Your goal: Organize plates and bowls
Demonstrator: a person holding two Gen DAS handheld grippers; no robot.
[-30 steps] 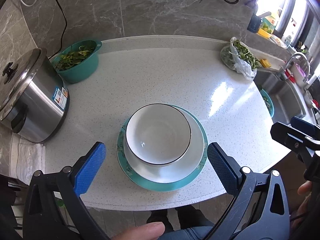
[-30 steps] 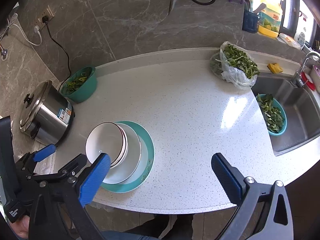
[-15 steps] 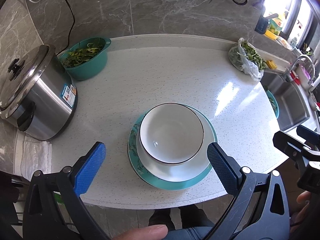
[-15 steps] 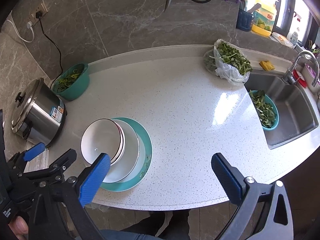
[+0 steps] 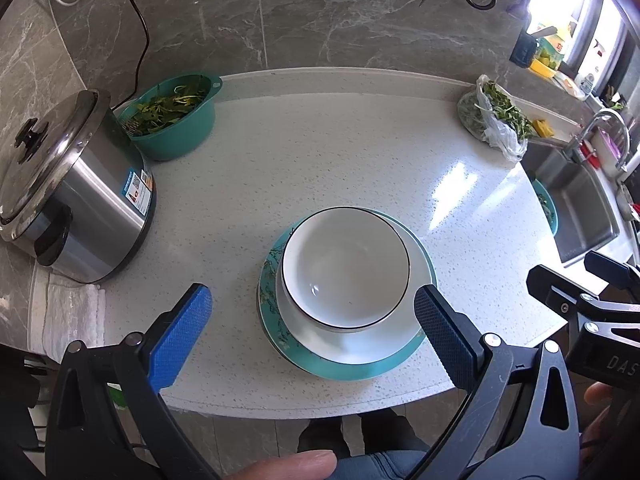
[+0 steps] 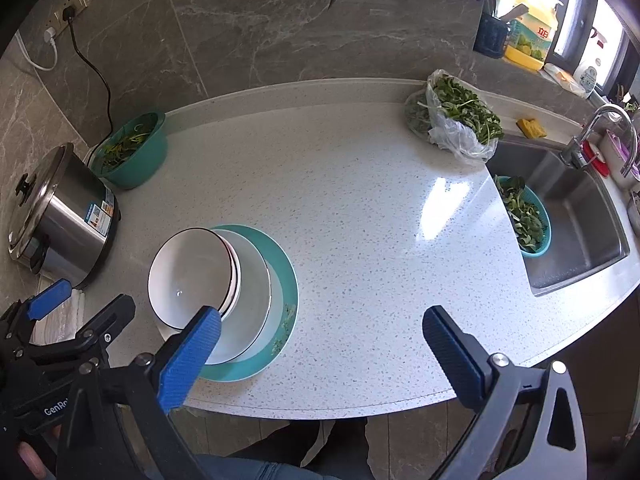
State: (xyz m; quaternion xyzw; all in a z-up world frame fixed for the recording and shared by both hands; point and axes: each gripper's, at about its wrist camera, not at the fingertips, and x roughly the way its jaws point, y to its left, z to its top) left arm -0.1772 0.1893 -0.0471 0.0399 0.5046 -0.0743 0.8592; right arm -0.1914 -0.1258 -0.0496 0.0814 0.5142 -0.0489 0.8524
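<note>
Both cameras have drawn back from the stack since the earlier frames. Left hand-held gripper [image 5: 308, 316] hangs with fingers wide apart and empty; right hand-held gripper [image 6: 320, 340] likewise. Ahead, near the worktop [image 5: 360, 152] front edge, a black-rimmed bowl [image 5: 346, 268] nests on white plates over a teal plate [image 5: 360, 370]. Glazed ceramic: stiff, slick, breakable; I'd pinch the rim.

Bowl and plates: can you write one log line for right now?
bowl stacked on white plate, on teal plate | left claw open, empty | right claw open, empty
</note>
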